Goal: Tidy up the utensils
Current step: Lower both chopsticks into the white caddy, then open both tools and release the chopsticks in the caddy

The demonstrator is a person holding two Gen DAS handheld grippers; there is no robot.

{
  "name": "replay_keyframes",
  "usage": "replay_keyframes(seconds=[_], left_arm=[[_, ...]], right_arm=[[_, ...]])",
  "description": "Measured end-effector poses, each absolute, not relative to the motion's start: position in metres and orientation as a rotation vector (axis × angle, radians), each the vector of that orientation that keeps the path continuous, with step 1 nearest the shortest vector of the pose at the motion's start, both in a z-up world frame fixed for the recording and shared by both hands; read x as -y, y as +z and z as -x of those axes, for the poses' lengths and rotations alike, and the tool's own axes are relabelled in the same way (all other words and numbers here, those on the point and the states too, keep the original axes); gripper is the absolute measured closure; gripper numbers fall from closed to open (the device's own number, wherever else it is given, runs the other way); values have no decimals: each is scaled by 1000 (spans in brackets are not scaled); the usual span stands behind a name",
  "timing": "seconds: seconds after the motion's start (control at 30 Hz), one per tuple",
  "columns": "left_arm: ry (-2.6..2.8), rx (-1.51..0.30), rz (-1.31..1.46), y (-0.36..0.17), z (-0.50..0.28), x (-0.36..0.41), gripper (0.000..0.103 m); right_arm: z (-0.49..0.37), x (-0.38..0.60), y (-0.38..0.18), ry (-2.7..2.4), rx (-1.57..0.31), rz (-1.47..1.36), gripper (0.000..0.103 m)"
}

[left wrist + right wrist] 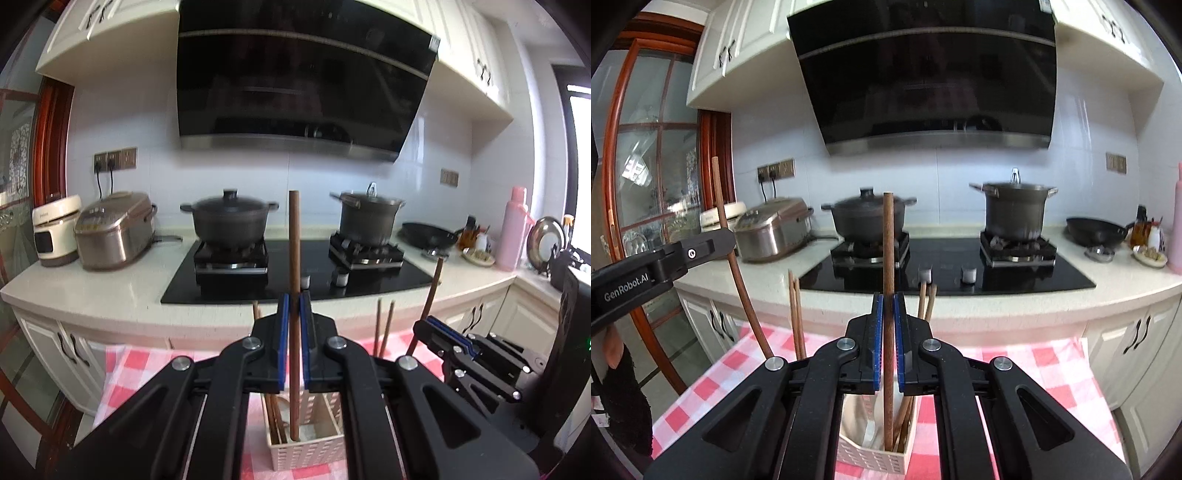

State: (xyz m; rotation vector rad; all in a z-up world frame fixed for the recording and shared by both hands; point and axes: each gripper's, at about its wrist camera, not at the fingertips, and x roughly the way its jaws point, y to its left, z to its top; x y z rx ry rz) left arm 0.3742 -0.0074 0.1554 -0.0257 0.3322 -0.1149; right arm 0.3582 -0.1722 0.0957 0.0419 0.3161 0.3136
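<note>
Left wrist view: left hand-held gripper (294, 301) grasps an upright brown chopstick (294, 236) over the cream slotted basket (308, 452); right hand-held gripper (888, 301) grips another chopstick (888, 243).

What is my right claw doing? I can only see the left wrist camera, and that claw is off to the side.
Observer: The right claw is shut on a brown stick and holds it upright.
Child: Where does the bottom of it go?
Observer: Down into the white basket, next to other sticks leaning inside.
Child: Is anything written on my other claw?
Observer: Yes, the left claw has GenRobot.AI printed on its side.
</note>
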Motion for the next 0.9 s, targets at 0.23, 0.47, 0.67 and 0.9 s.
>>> replay_keyframes(seconds=[0.23,0.47,0.67,0.9], left_arm=[[-99,-455,35,111,-400,3,97],[-56,-529,36,74,-417,-7,96],[-2,-510,68,69,-411,-24,69],[79,-466,54,70,-382,-44,26]], right_arm=[[-374,166,67,306,-402,-24,97],[-391,170,51,308,-457,-65,92],[-392,182,48,306,-465,-113,69],[-371,190,51,301,-448,-114,69]])
